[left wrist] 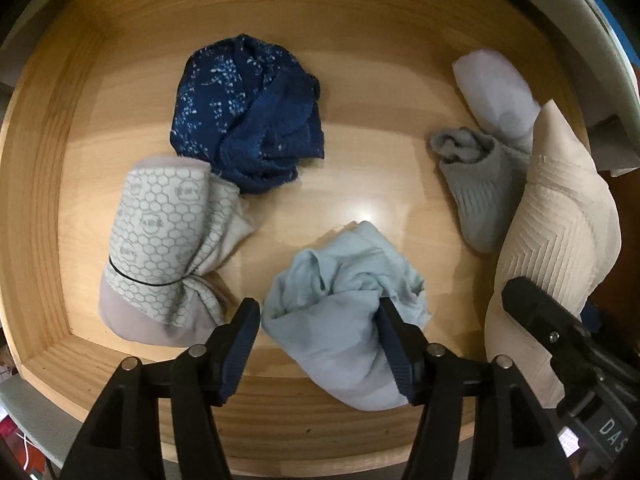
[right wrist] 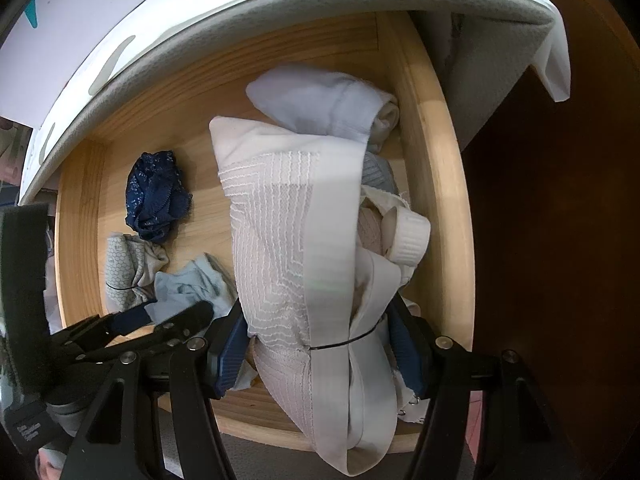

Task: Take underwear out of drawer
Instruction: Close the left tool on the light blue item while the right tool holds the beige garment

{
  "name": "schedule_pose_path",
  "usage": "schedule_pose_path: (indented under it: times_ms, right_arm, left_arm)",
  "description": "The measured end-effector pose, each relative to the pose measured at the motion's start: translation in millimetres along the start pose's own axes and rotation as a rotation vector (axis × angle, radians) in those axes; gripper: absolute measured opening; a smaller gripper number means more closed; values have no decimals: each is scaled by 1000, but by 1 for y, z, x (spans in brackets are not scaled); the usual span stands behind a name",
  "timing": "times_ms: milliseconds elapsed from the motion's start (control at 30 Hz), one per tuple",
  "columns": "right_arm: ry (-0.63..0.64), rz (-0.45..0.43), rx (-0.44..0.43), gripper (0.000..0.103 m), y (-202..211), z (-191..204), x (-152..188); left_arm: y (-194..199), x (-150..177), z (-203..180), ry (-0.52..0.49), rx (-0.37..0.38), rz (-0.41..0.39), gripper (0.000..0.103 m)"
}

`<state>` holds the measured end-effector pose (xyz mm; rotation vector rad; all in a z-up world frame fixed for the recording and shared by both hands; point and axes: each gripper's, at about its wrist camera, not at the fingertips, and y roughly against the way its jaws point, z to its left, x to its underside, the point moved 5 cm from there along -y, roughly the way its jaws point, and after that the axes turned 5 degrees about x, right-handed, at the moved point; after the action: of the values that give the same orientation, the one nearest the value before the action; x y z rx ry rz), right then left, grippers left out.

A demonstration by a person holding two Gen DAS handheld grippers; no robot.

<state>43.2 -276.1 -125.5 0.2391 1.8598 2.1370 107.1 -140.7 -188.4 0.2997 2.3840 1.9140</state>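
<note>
The wooden drawer [left wrist: 48, 184] holds several rolled garments. A crumpled light blue underwear [left wrist: 340, 312] lies at its front, between the fingers of my left gripper [left wrist: 316, 312], which points straight down and stands open. The right fingertip pokes into the cloth and the left one stands just beside it. Behind lie a navy lace underwear [left wrist: 248, 116] and a honeycomb-print roll [left wrist: 160, 240] tied with a black band. My right gripper [right wrist: 318, 340] is shut on a cream textured roll [right wrist: 288, 248], also banded, which stands tilted at the drawer's right side.
A grey sock [left wrist: 480, 184] and a pale white roll [left wrist: 496, 92] lie at the drawer's right, behind the cream roll. A white padded edge [right wrist: 280, 4] overhangs the drawer's back. A dark brown panel [right wrist: 560, 240] stands to the right of the drawer.
</note>
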Motion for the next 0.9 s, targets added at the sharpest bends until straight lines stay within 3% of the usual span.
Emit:
schedule_pose_path:
  times_ms: [100,133,333,600,900]
  right_arm:
    - [-5,3,-5,60,0,0,0]
    - [-5,3,-6,60,0,-1,0]
    - [-7,1,-6,60,0,-1,-1]
    - [-5,4,-4,60,0,-1,-1]
    - [13,5,8,60,0,1,-3]
  left_arm:
    - [-5,7,-8,-45,-8,-14,58]
    - [-6,8,-11,-58,0,-15,48]
    - [-7,12,-22,-96,0,-30,32]
    - [11,26,-2,-100,11,-56,27]
    - [49,37,-5,-133,12,-109,27]
